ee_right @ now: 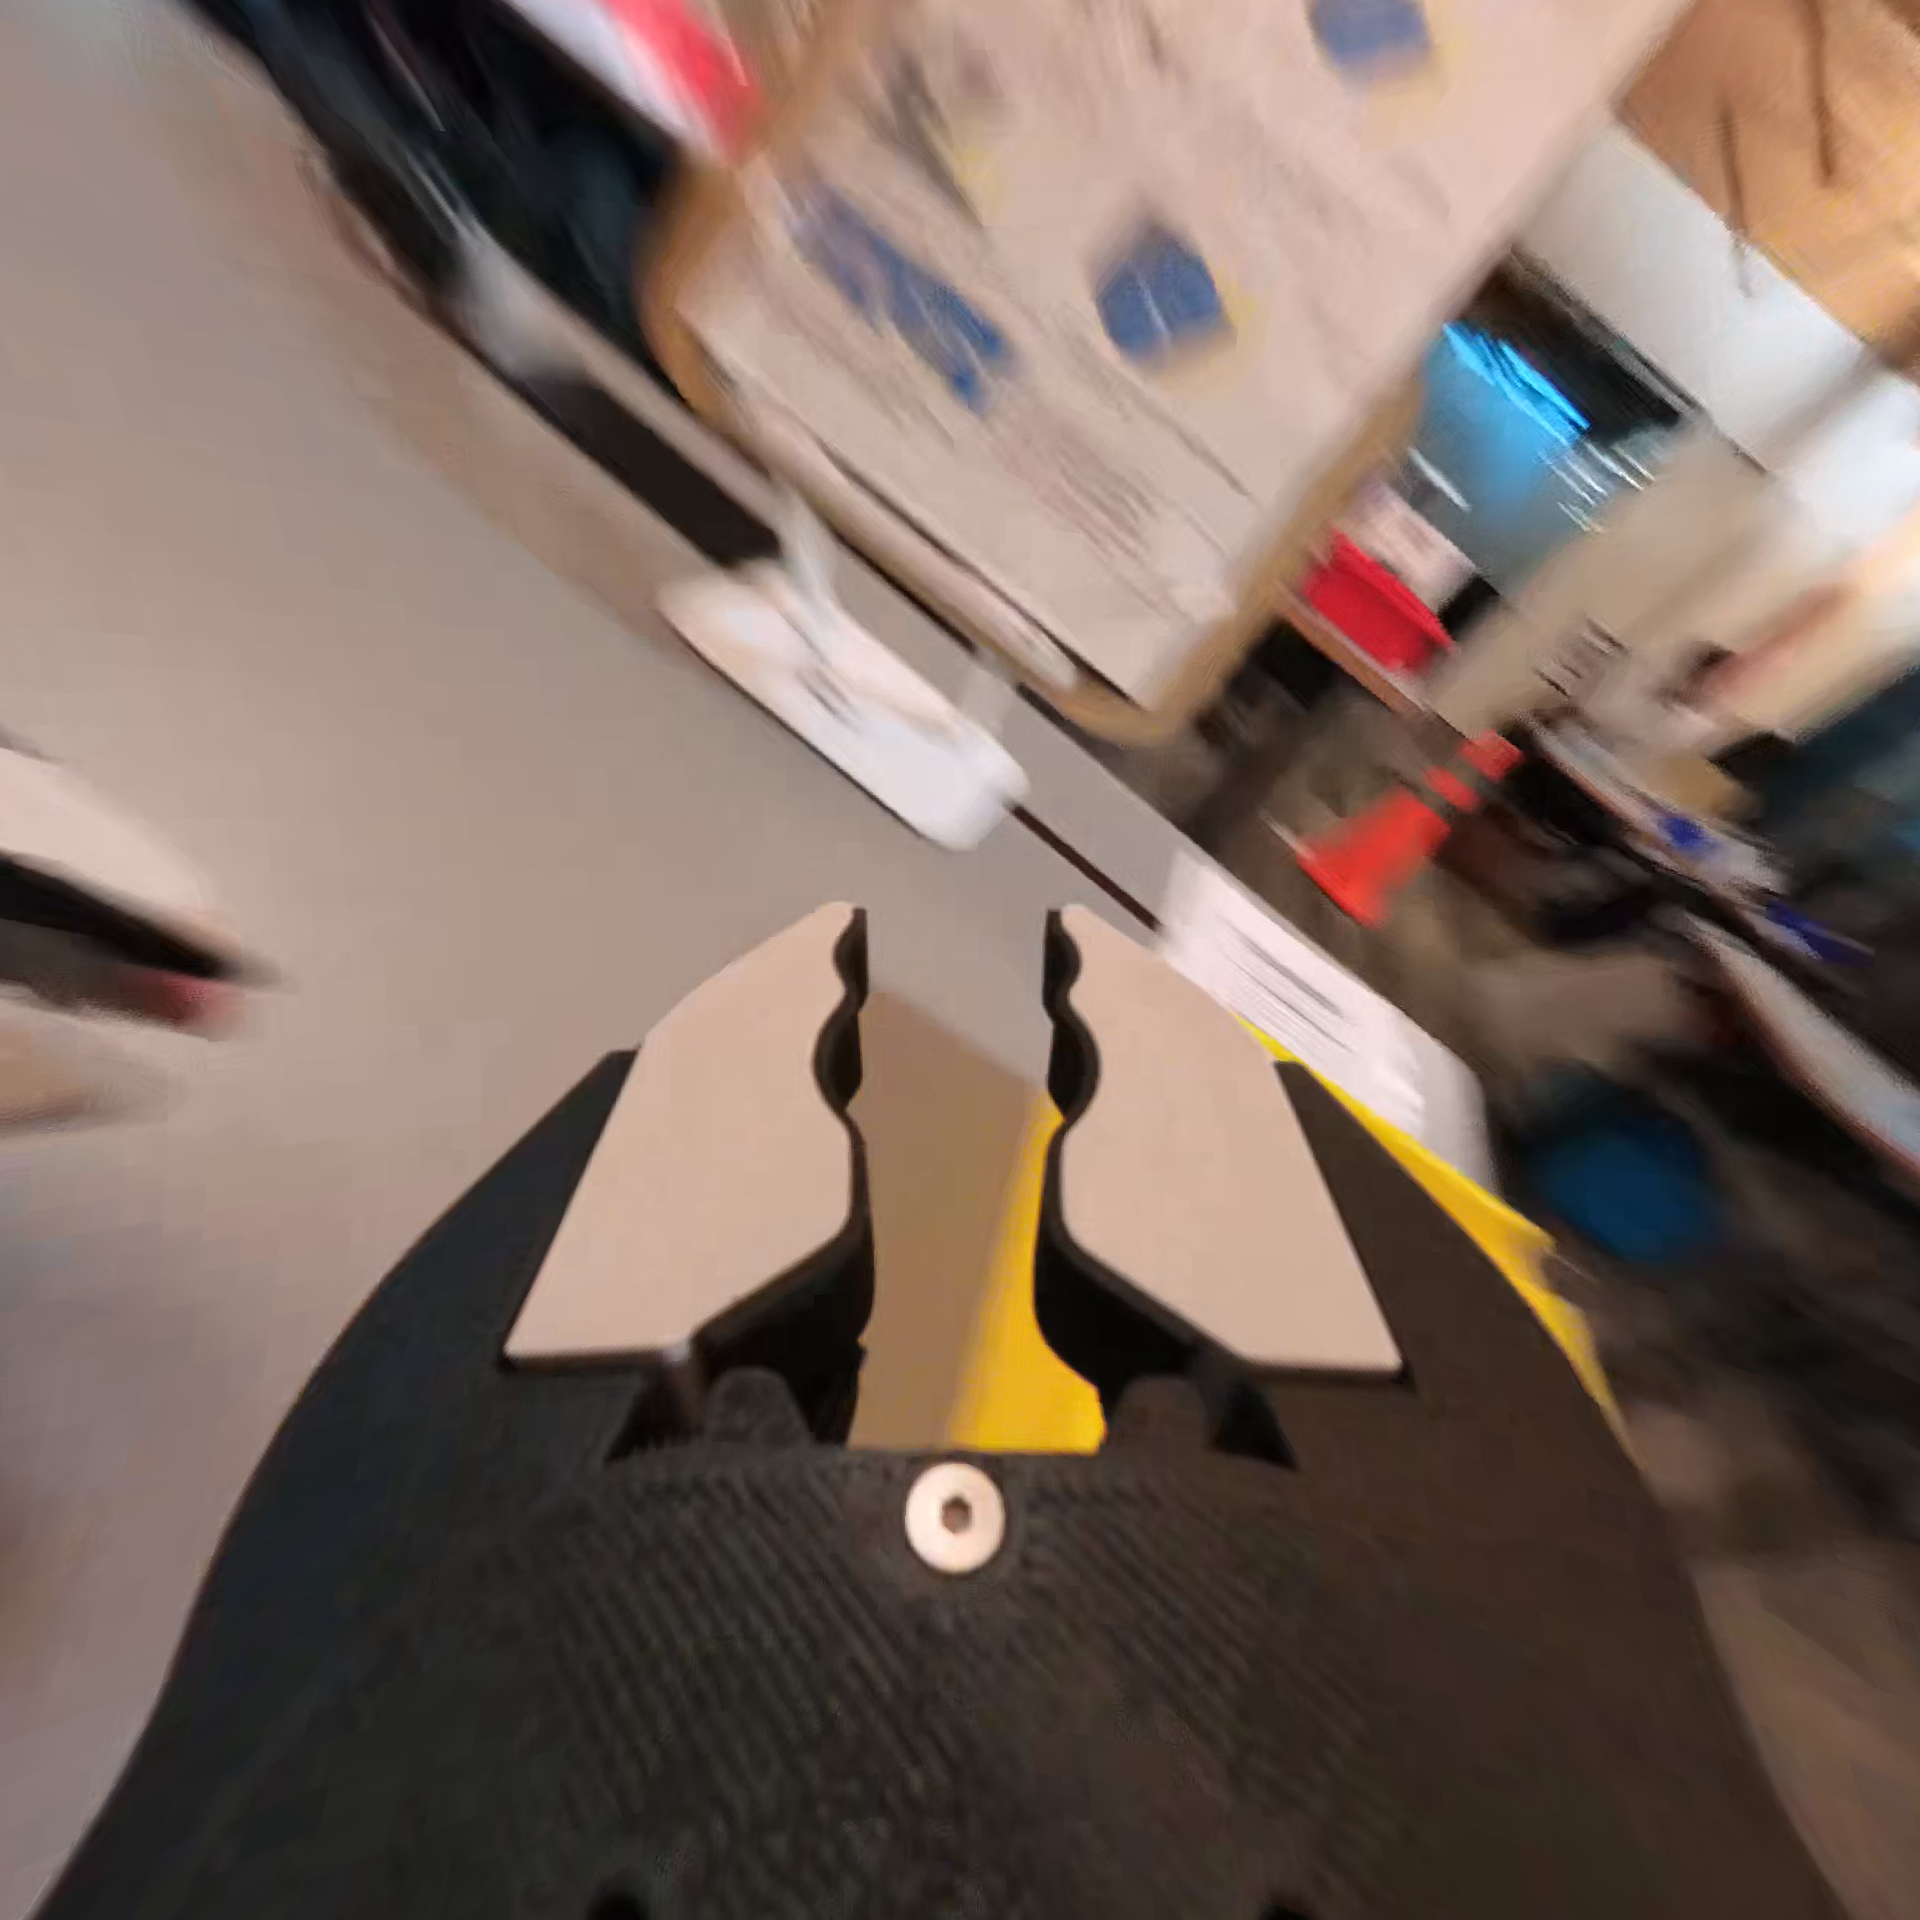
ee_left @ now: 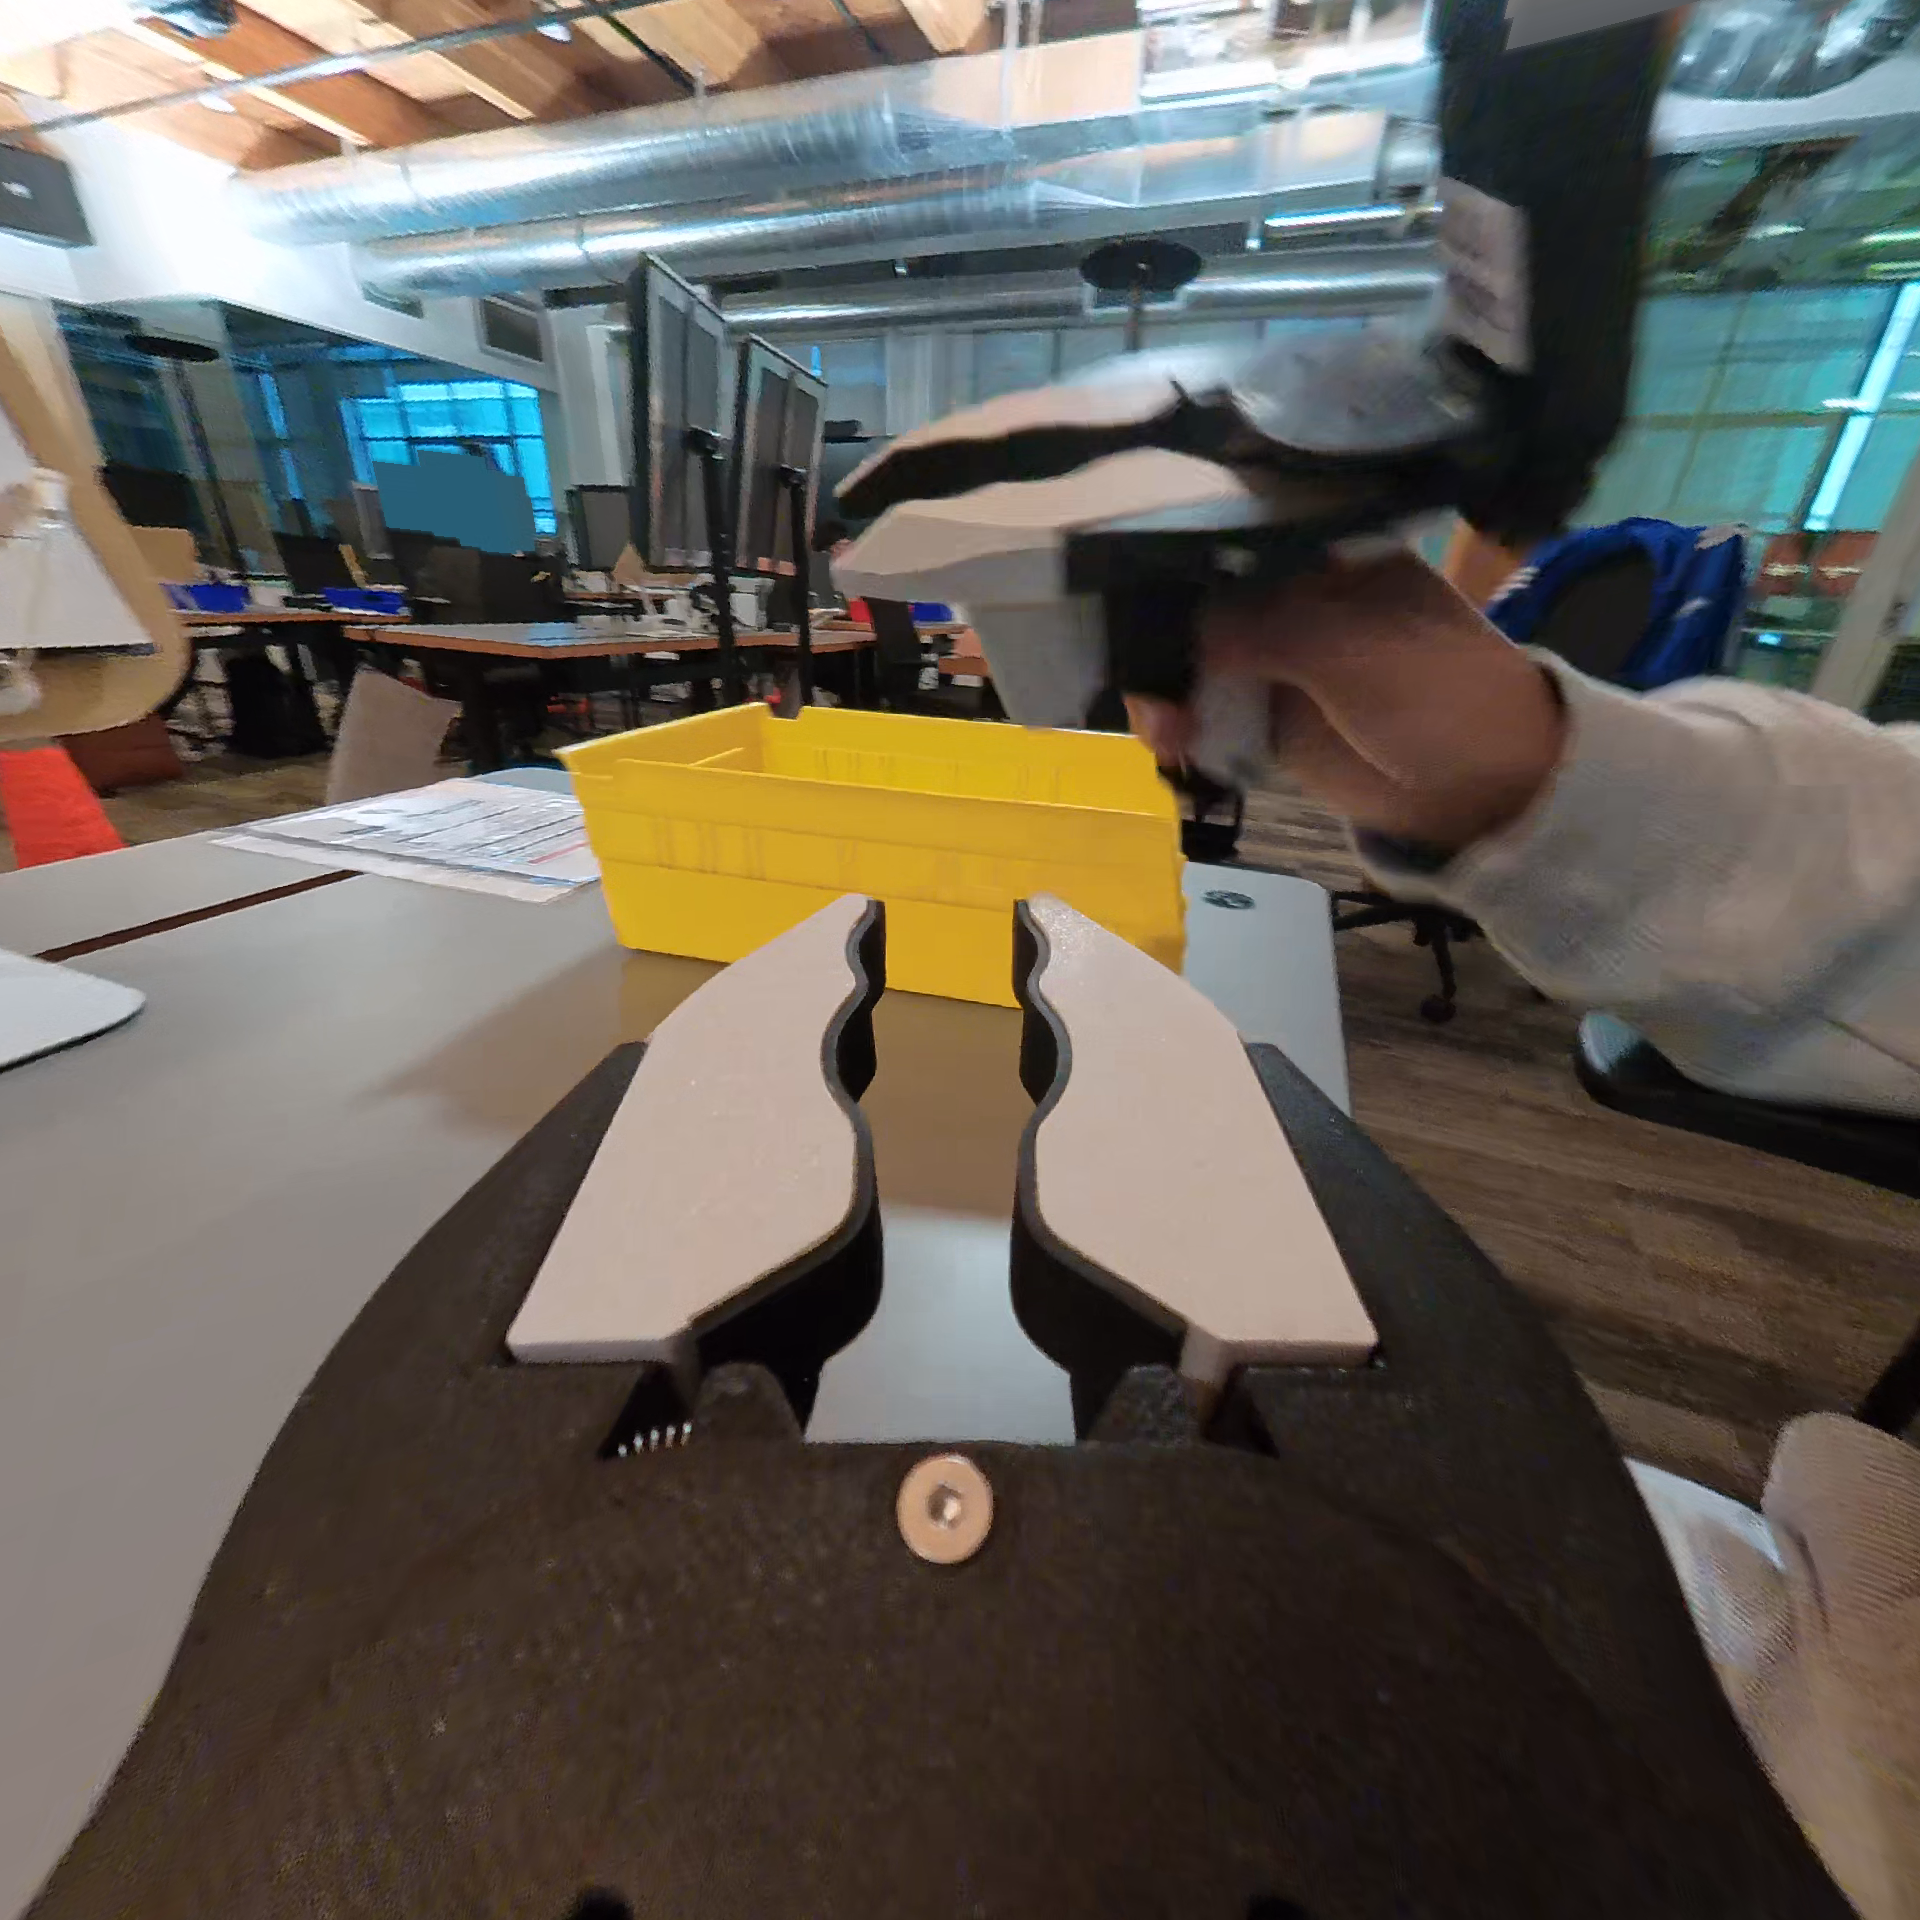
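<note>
Left gripper (ee_left: 948, 914) is being held low over the grey table (ee_left: 312, 1091), fingers parted with a clear gap, nothing between them. A yellow bin (ee_left: 883, 842) is being faced directly, just beyond the fingertips and apart from them; in the part of its interior that shows, only a divider is seen, and the rest is hidden by the near wall. A printed sheet (ee_left: 436, 831) is lying beside the bin on the table. In the left wrist view the right gripper (ee_left: 862, 525) is being carried in the air above and behind the bin, gripped by a hand (ee_left: 1382, 707) in a pale sleeve; it is blurred. In its own view the right gripper (ee_right: 954, 925) is being seen with fingers spread and empty, tilted steeply over the table, a yellow corner of the bin (ee_right: 1039, 1299) showing between and beneath the fingers. The view is being heavily smeared, so little else can be read: a white flat object (ee_right: 831, 707), a cardboard box (ee_right: 1039, 364) and an orange cone (ee_right: 1371, 842) are being made out farther off. Nothing is being held by either of the 2 grippers, and no loose item is seen on the table near the bin.
</note>
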A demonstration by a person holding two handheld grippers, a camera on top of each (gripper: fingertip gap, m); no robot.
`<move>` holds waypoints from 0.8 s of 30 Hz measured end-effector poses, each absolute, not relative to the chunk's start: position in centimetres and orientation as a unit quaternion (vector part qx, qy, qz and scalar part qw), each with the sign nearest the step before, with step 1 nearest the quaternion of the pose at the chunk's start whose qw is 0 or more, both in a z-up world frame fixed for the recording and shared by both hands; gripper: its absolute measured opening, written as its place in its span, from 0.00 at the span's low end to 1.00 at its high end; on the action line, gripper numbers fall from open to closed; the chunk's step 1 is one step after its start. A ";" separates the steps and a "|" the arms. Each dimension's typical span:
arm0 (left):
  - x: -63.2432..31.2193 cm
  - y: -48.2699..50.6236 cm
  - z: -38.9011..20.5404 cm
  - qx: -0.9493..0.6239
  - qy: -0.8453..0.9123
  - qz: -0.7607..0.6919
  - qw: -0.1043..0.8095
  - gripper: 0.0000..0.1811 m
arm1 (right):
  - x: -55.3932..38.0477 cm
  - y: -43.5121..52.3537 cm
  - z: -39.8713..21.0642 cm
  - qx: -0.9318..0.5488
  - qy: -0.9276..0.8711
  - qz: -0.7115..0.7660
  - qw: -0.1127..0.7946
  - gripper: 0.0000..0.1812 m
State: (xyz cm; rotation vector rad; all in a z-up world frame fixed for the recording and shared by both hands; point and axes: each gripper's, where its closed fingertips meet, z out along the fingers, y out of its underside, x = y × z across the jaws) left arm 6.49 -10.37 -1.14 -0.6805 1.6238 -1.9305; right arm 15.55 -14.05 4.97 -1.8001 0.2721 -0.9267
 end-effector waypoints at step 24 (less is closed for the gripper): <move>7.2 -6.8 19.5 -0.244 0.575 -0.649 0.435 0.08 | 9.7 -13.5 -1.3 -0.679 0.216 -0.135 0.689 0.00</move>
